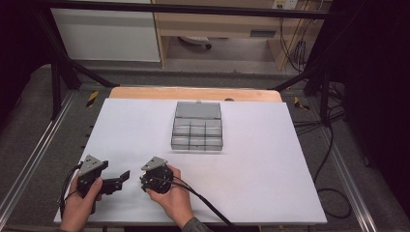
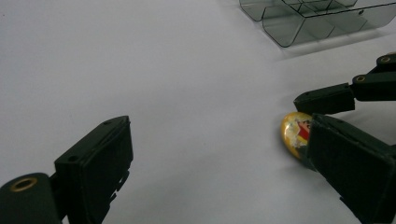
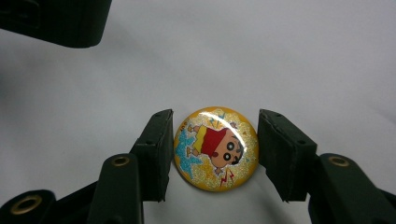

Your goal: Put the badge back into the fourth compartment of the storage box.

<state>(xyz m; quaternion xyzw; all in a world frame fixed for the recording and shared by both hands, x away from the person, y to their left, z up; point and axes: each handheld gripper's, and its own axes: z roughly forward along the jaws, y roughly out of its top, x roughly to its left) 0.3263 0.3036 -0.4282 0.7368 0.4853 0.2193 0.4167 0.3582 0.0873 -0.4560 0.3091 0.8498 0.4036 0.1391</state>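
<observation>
Right gripper (image 3: pixel 215 154) is clamped across a round cartoon badge (image 3: pixel 215 148), one pad touching each rim edge, so the flat disc can be lifted off the white table sheet (image 1: pixel 251 183). The badge lies flat, face up, near the person's edge. Left gripper (image 2: pixel 219 163), just beside the badge, is held open and empty. The clear compartment box (image 1: pixel 197 126), likely the destination, sits well beyond the badge.

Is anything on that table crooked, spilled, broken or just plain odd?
Nothing stands out. The clear compartment box sits squarely on the white table, lid open and undamaged. The glittery yellow cartoon badge lies flat and whole between the jaws of the right hand-held gripper, which are closed against its rim.
</observation>
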